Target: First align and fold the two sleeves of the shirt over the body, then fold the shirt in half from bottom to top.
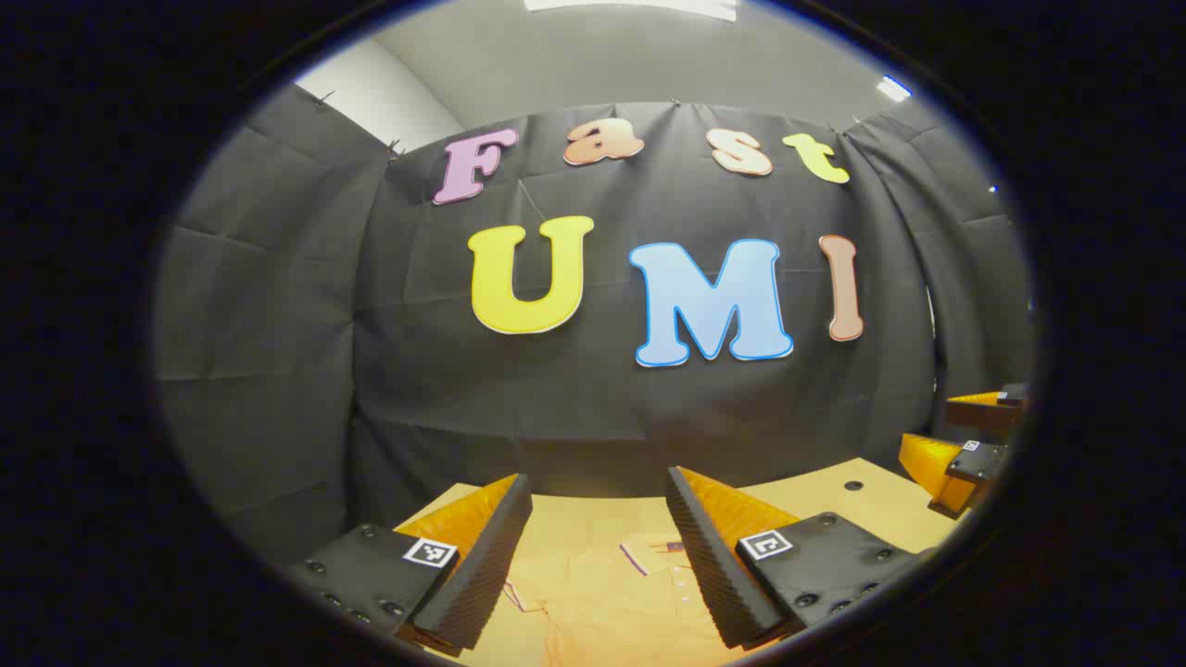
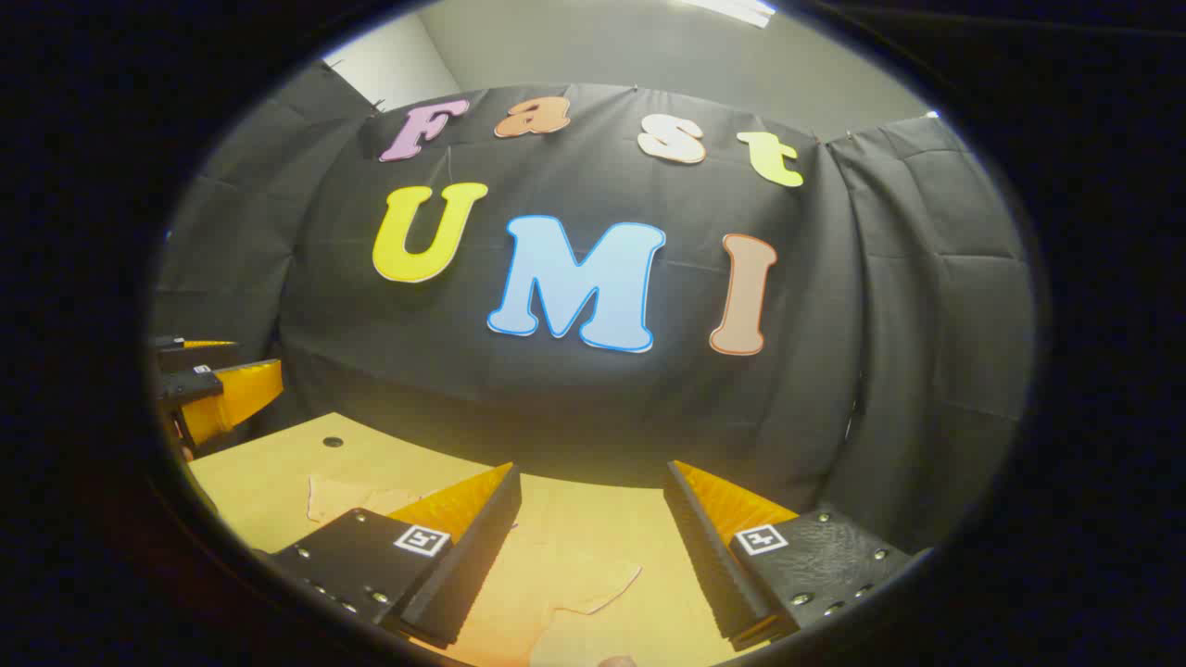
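We are looking down at the shirt (image 1: 611,593), which is lying flat on the table (image 1: 862,505) below and between the fingers of our left gripper (image 1: 598,565); its collar with a thin dark edging and a small button placket is sitting just ahead of the gap. The cloth is soft and pale, close in tone to the smooth wooden tabletop under it. In the right gripper view the shirt (image 2: 565,584) is spreading out below our right gripper (image 2: 593,556), a short sleeve showing its curved hem between the fingers. Both grippers are hovering above the fabric with their fingers spread wide apart, holding nothing. The inner faces of the fingers are ridged like saw teeth. Off to the side of each gripper we are seeing the other one at the table's edge, also held apart. A small round hole (image 2: 333,442) is sitting in the tabletop beyond the shirt.
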A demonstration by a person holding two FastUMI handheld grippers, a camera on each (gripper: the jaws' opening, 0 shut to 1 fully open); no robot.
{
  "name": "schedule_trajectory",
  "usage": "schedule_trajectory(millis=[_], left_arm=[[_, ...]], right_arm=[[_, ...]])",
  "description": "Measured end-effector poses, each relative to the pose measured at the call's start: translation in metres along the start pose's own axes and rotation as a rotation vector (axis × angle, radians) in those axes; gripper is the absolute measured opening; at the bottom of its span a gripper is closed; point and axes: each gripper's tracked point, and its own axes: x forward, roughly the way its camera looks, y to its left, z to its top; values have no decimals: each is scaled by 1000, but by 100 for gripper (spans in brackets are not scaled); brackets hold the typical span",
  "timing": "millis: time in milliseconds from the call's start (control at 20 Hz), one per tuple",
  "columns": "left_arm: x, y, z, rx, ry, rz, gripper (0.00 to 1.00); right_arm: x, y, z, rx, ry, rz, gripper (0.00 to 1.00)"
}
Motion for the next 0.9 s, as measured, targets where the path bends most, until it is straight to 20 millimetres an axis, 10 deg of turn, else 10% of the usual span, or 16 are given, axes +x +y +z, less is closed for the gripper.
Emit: schedule_trajectory(millis=[900], left_arm=[[-1,0,-5,-3,13,0,95]], right_arm=[[13,8,-15,-26,36,-8,98]])
